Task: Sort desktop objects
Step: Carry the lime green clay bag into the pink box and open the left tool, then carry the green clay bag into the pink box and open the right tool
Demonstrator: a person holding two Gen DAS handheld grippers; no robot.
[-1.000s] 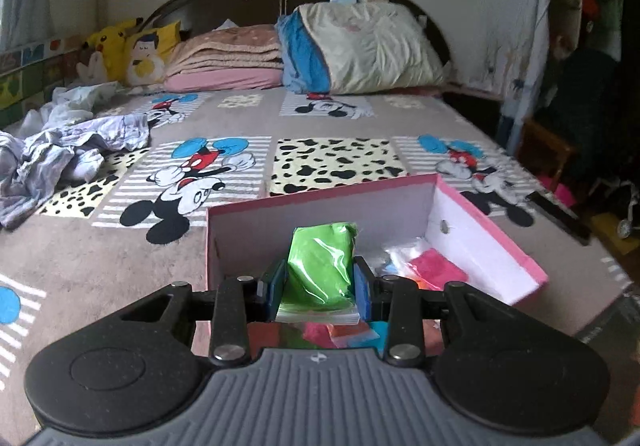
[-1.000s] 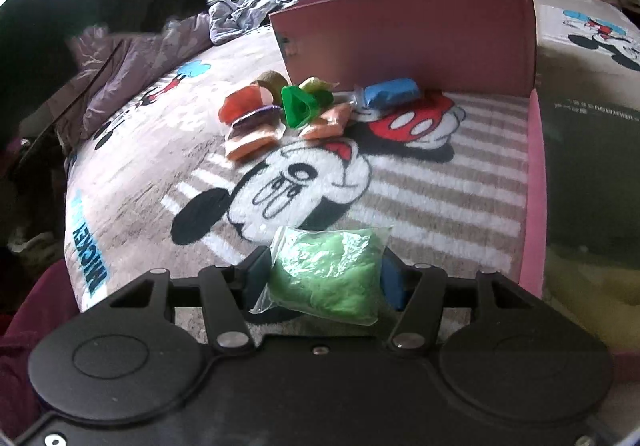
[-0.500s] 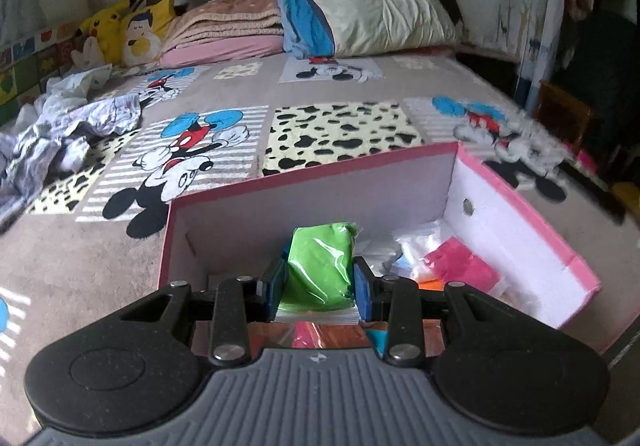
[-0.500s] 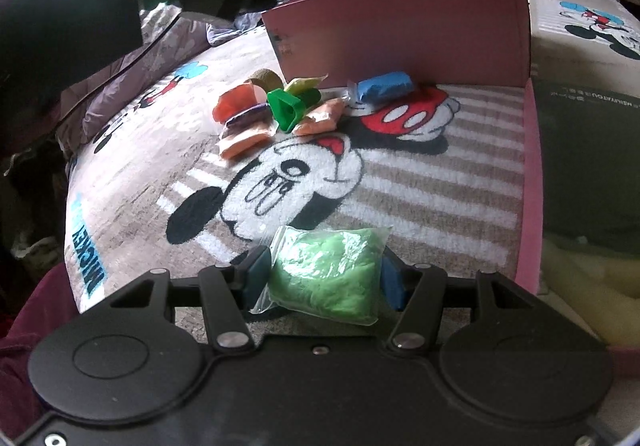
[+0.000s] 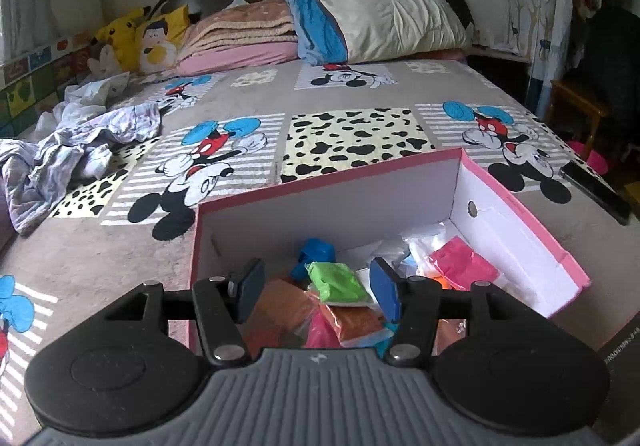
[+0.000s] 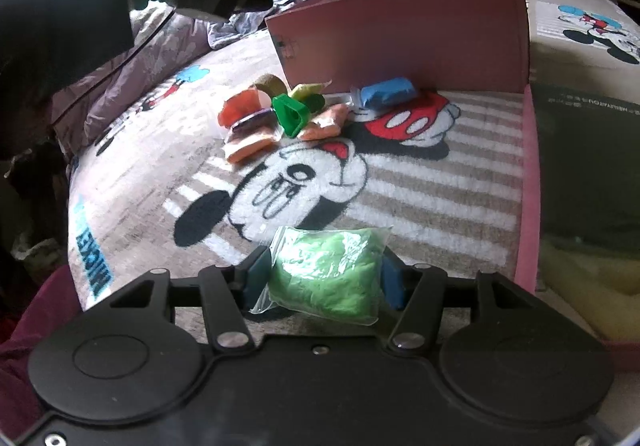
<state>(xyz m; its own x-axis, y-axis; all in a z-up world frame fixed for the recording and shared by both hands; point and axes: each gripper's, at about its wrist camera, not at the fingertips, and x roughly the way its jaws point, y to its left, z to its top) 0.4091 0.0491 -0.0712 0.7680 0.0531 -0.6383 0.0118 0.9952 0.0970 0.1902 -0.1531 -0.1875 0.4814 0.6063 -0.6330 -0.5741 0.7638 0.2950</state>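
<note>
- Bedroom; the work surface is a bed under a cartoon-mouse blanket, pillows and folded bedding at the headboard, crumpled clothes at one side.
- A pink box, white inside, sits on the blanket and already holds several bagged clay lumps: pink, orange, blue.
- Left hand-held gripper: we see its jaws spread wide and empty above the box. A green bag lies between and below them on the pile, touching neither pad as far as we can tell.
- That bag's long axis runs diagonally, from far-left to near-right in the left wrist view; it lies flat on the other bags.
- Right hand-held gripper: closed on a light-green bag, held just above the blanket, outside the box. Its long axis runs across the jaws; a flap of plastic sticks out at the left.
- Unsorted pile remains on the blanket against the box's outer wall: orange and red bags, a green triangular mould, a blue bag.
- Step, our judgement: left drop done, right carry in hand.
- Next move calls for lifting the right load over the box wall, then opening above the pile; left must clear the opening first to avoid a clash.
</note>
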